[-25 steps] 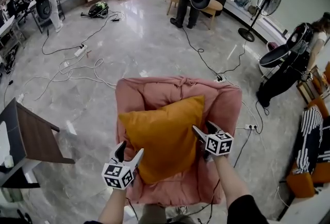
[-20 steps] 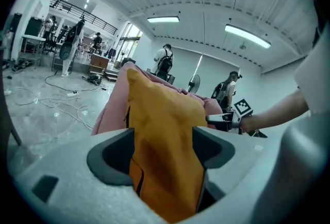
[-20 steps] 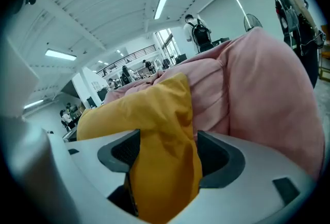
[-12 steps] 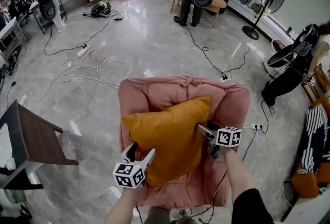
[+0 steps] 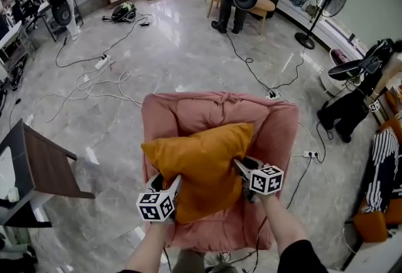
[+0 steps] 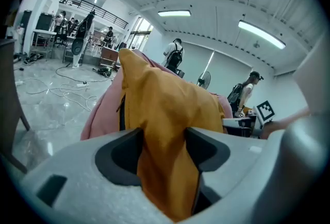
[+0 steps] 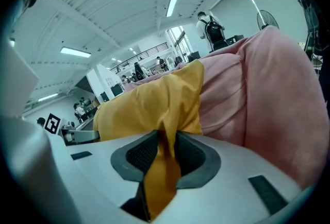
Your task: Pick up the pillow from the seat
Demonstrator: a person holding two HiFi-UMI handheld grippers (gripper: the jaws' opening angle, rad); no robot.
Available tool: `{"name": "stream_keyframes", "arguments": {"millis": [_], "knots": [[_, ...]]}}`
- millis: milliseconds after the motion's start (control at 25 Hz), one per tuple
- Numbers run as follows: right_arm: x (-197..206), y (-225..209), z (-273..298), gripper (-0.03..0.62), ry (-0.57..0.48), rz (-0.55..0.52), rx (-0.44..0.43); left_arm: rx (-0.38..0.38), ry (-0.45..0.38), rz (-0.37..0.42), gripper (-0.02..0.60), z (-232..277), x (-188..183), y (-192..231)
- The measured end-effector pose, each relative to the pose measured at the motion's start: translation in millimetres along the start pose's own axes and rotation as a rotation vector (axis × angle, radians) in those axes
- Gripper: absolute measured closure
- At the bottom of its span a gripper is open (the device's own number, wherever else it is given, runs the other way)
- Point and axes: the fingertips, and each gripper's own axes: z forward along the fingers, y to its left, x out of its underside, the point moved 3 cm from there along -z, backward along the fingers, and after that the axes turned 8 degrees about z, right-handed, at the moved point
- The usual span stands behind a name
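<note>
Both grippers have closed in on the pillow (image 5: 201, 162) since the earlier frames, when they stood wide open just beside its edges; its outline is now bunched at both sides.

From the head view, the mustard pillow lies in the middle of the pink seat (image 5: 188, 112), its far edge leaning toward the backrest. The left gripper (image 5: 166, 182) sits at the pillow's near left corner, by the seat's front edge. The right gripper (image 5: 244, 168) is on the pillow's right edge, close to the seat's right arm.

Along the left gripper view, the jaws are closing and a thick fold of the cover fills the gap, touching both pads. The rest of the pillow rises ahead, with the seat's pink cushion behind it.

Along the right gripper view, the jaws are closing too and stand much narrower, pinching a thin fold that hangs down between the ribbed pads. The seat's arm bulks up just to the right.

I judge the step in hand to be the grasp, nearly done, with the pillow not yet clear of the seat. The next move calls for both grips to firm up, then an even lift with both hands so neither fold slips out.
</note>
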Motion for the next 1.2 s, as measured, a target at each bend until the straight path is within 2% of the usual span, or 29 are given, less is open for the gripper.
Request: {"name": "stream_keyframes", "arguments": {"millis": [120,320,600,880,1200], "knots": [[14.0,12.4,-19.0,0.538,0.001,-0.045,0.028,-0.017,0.014,0.0,0.352,-14.8,9.9,-2.2],[29.5,30.5,-53.3,0.574,0.012,-0.116,0.042,-0.028,0.022,0.012,0.41,-40.7,22.7,-17.8],[53.2,57.9,-101.5,0.582,-0.009,-0.131,0.037,-0.045,0.021,0.023,0.467,-87.8,39.7,-42.9],[76.4,76.4,-151.8,0.583,-0.032,-0.116,-0.001,-0.07,0.025,0.043,0.483,-134.9,56.4,-75.0],[84.5,97.7,-204.8,0.583,-0.049,-0.167,-0.052,-0.074,-0.018,0.058,0.495,-187.5,63.3,-113.1]]}}
